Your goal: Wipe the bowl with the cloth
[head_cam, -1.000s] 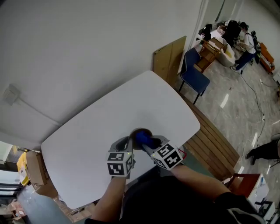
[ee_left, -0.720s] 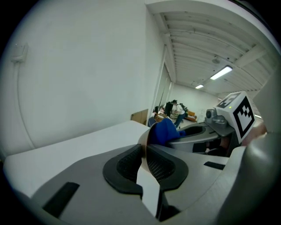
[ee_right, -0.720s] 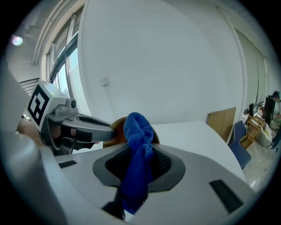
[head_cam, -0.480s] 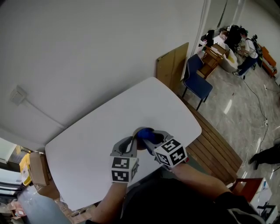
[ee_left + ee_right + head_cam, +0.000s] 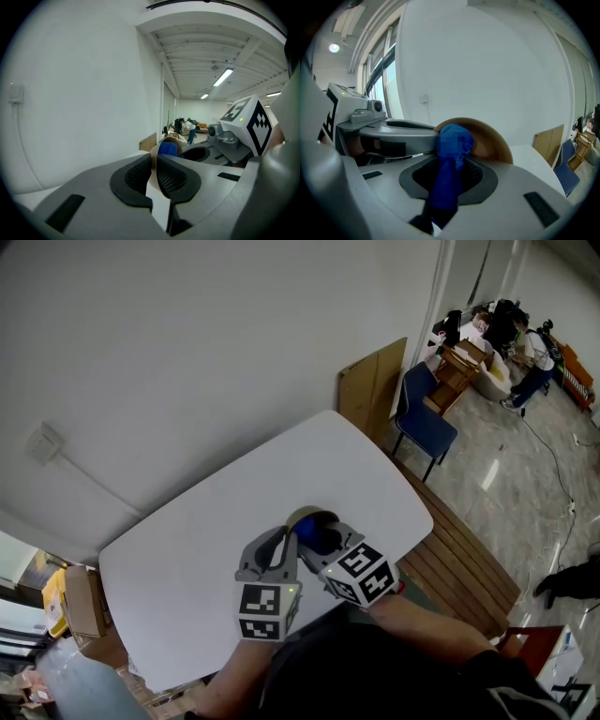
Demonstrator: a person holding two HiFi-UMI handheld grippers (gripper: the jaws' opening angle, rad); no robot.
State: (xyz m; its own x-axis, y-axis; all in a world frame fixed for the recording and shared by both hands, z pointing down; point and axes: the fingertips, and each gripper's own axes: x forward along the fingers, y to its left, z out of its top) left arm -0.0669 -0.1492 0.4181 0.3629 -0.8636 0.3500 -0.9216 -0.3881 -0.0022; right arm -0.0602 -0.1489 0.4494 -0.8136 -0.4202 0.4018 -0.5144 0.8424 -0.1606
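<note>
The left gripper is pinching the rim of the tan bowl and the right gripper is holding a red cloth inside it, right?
Not quite: the cloth is blue, not red, as the right gripper view shows. The rest holds: the left gripper pinches the rim of the tan bowl, and the right gripper holds the cloth inside it.

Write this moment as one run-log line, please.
left gripper: jaws grip rim of brown round bowl, just opened slightly | right gripper: jaws hold blue cloth inside bowl
</note>
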